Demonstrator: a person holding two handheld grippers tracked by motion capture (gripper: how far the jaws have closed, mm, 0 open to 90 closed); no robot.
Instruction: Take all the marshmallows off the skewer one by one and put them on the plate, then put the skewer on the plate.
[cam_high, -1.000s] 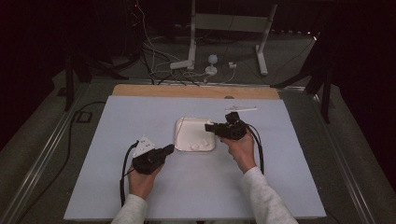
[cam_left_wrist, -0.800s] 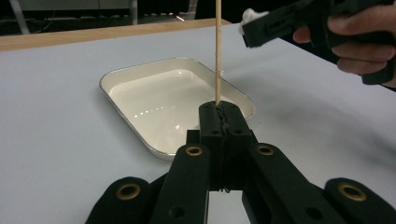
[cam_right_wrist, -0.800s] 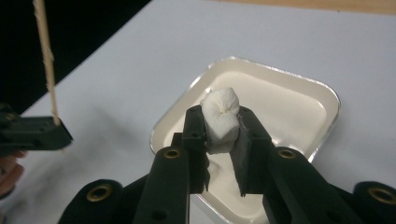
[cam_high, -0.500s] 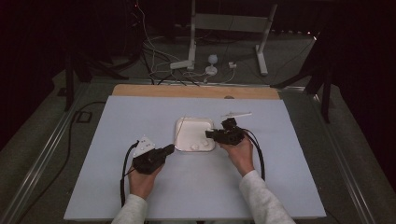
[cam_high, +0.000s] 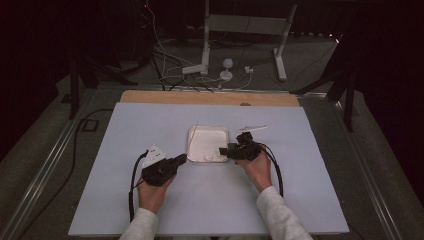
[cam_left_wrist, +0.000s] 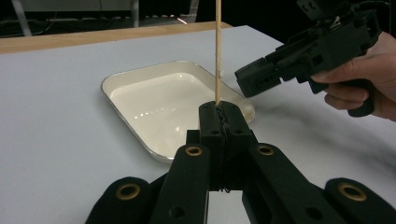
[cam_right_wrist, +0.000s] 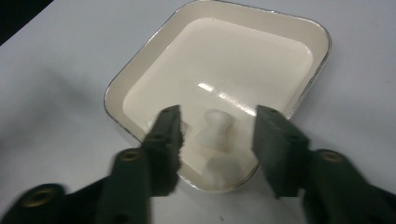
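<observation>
A dark room surrounds the pale counter (cam_high: 125, 200). Nearest, the left gripper (cam_left_wrist: 219, 116) pinches a stiff, light skewer (cam_left_wrist: 217, 46) upright. The right gripper (cam_right_wrist: 217, 133), jaws spread, straddles a soft marshmallow (cam_right_wrist: 215, 133) in the tray (cam_right_wrist: 322, 42) mid-counter; grip its waist gently.

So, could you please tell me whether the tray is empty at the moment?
Not empty. White lumps lie in the tray at its near corner, between the right claw's open jaws.
</observation>
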